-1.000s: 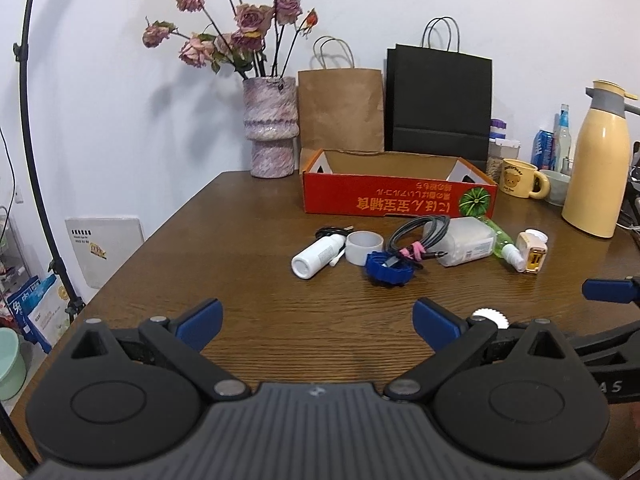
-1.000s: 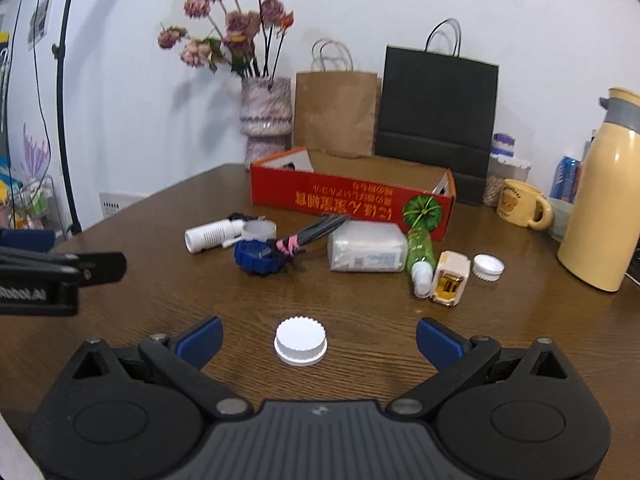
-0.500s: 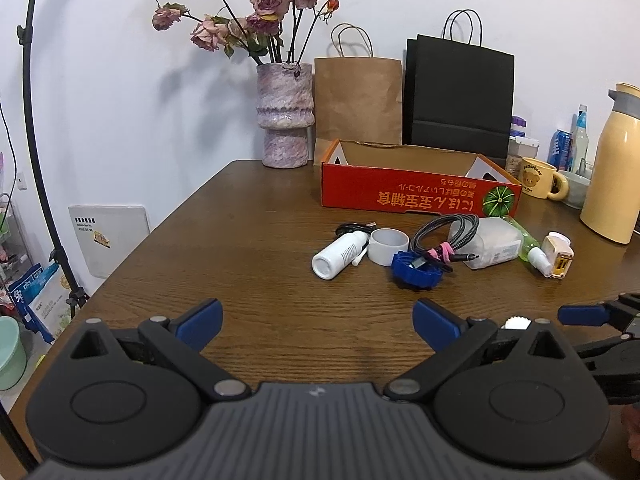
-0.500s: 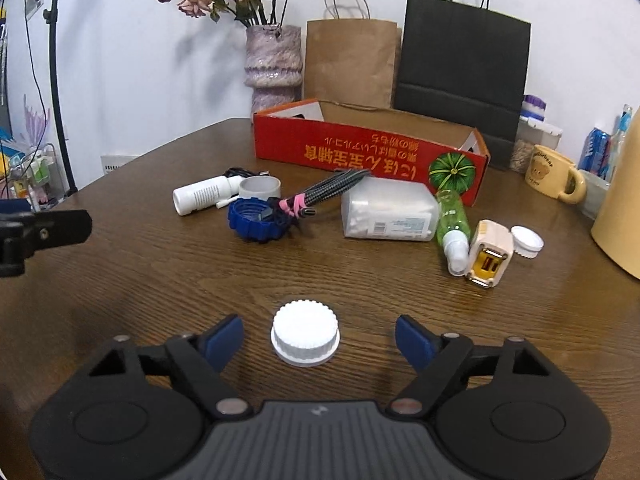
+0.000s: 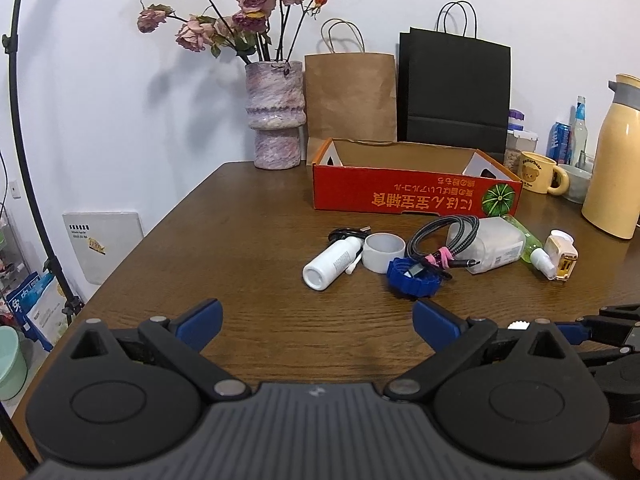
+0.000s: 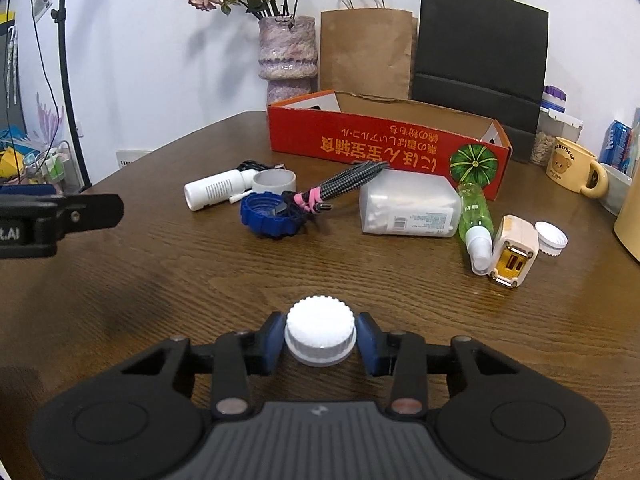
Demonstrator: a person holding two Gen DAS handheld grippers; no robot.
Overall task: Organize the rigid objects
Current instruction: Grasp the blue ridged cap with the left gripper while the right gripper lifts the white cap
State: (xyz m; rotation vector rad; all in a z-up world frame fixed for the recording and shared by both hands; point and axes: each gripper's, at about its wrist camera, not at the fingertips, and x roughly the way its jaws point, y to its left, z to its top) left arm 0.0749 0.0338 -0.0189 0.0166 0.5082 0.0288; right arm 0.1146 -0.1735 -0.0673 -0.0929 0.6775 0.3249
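A ribbed white bottle cap (image 6: 320,330) sits on the wooden table near the front edge. My right gripper (image 6: 320,345) is closing on it, and both blue pads touch its sides. In the left wrist view only the cap's top edge (image 5: 518,325) shows behind a finger. My left gripper (image 5: 316,320) stands open over bare table with nothing between its fingers. Farther back lie a white bottle (image 6: 216,190), a white ring (image 6: 274,182), a blue lid (image 6: 268,214), a bundled cable (image 6: 352,178), a clear plastic box (image 6: 408,208), a green spray bottle (image 6: 474,216), a cream charger (image 6: 514,250) and a small white lid (image 6: 552,238). Behind them stands an open red cardboard box (image 6: 384,140).
A vase of dried roses (image 5: 276,120), a brown paper bag (image 5: 350,96) and a black paper bag (image 5: 452,92) stand along the back wall. A yellow mug (image 6: 574,170) and a cream thermos (image 5: 616,160) are at the right. A black stand pole (image 5: 24,140) rises at the left.
My right gripper went forward and down around the white cap and its jaws drew in from wide open to touching it. The left gripper drifted slightly and stayed open.
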